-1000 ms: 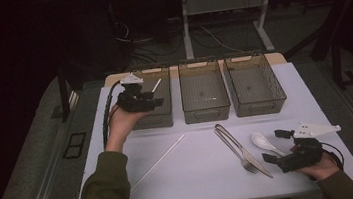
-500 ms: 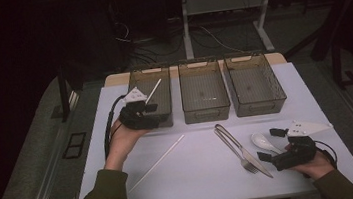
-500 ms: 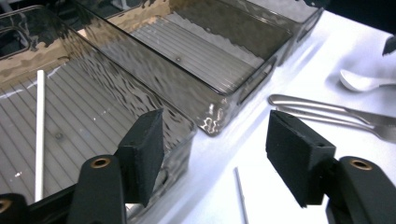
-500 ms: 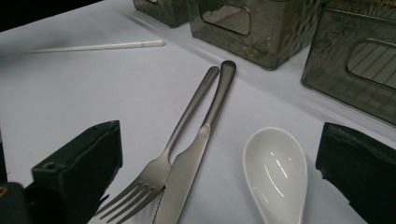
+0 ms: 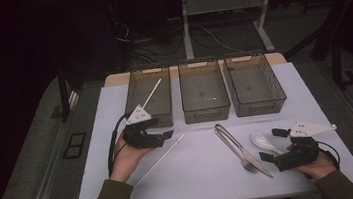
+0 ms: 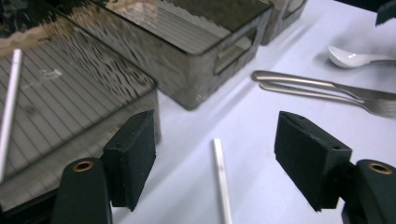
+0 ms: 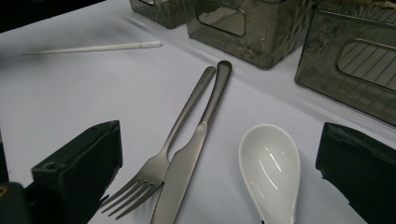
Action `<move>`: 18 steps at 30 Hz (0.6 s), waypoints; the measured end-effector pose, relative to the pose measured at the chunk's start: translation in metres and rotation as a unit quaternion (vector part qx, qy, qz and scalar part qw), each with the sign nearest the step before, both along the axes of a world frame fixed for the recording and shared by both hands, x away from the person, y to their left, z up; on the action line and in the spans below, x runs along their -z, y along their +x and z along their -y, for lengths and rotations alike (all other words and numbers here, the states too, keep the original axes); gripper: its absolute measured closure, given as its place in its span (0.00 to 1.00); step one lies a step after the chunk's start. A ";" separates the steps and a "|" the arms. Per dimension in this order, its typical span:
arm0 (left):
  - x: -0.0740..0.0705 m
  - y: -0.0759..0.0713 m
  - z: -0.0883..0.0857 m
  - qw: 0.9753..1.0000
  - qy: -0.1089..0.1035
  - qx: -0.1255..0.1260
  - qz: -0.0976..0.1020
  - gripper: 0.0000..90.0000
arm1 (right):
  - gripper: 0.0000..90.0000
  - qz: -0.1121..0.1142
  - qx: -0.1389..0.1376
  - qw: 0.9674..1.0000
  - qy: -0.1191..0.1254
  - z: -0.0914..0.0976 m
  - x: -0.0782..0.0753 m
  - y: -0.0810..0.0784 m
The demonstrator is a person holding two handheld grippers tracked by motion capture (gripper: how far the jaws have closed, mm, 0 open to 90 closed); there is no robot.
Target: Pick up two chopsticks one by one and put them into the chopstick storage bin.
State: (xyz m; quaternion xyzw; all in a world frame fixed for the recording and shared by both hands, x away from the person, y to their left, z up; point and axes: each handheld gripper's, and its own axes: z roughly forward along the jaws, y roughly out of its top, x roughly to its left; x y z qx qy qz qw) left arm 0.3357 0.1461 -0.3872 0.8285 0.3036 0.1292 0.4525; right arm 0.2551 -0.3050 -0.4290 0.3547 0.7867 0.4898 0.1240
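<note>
Left gripper view: left tongs (image 6: 212,163) have just been opening, nothing betw. them, over white stick (image 6: 222,179) flat on tabletop (image 6: 261,121), near-left of left bin (image 5: 148,97). Prob. light, stiff, thin, rolls easily; pinch mid-length. Right tongs (image 7: 229,177) wide, empty.

Two thin white chopsticks. One chopstick (image 5: 159,159) lies flat on the white table, slanted from 7 to 1 o'clock, its upper end just below the left bin (image 5: 132,102). The second chopstick (image 5: 150,93) rests inside this bin, tilted, its top end leaning toward 1 o'clock
</note>
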 end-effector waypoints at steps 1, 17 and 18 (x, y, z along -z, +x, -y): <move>0.002 -0.003 0.000 1.000 -0.001 -0.001 0.001 0.31 | 0.01 0.000 0.000 1.000 0.001 0.000 0.000 0.000; 0.033 -0.036 -0.005 1.000 0.014 0.011 -0.026 0.35 | 0.01 0.002 0.004 1.000 0.000 0.001 -0.001 -0.001; 0.034 -0.036 -0.006 1.000 0.016 0.011 -0.025 0.38 | 0.01 0.002 0.004 1.000 0.000 0.001 -0.001 -0.001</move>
